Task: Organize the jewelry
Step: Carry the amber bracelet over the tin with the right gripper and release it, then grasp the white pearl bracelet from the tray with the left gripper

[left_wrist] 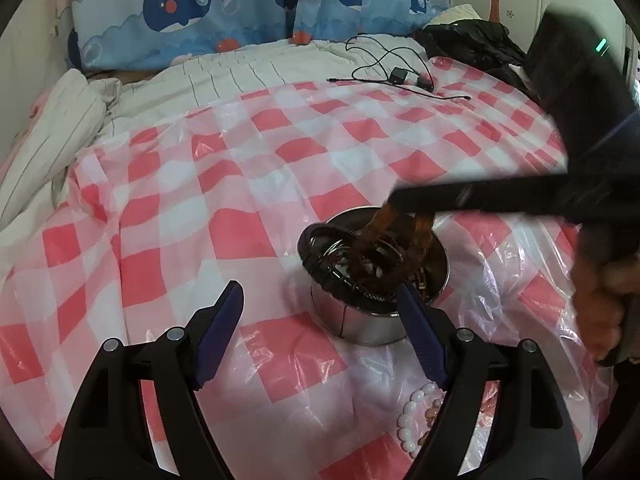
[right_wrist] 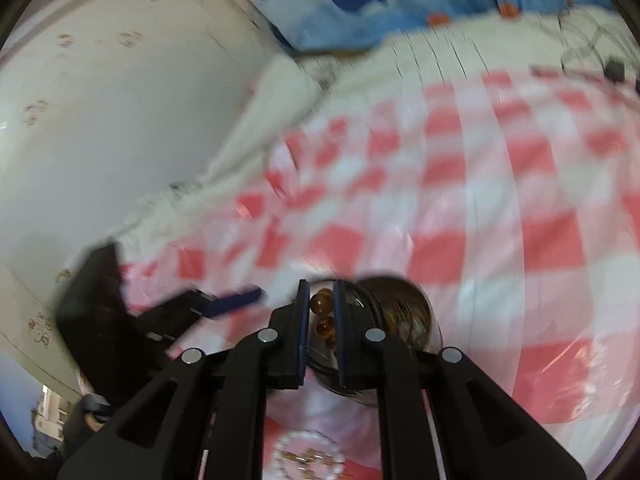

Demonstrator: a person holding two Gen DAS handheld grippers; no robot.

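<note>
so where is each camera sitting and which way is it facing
Left wrist: on the left hand-held gripper, jaws open, looking down across the checked cloth at the metal bowl; the person's hand shows at right.
Right wrist: on the right hand-held gripper, shut on an amber bead bracelet, facing the wall.
Shared: bowl, cloth, white bead bracelet, whale curtain, each other's gripper.

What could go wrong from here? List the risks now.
1. The amber bead bracelet hangs from the shut right gripper over the metal tin; released off-centre, it may catch the rim.
2. The black bracelet drapes over the rim and could be knocked off.
3. The open left gripper sits close and could nudge the tin.
</note>
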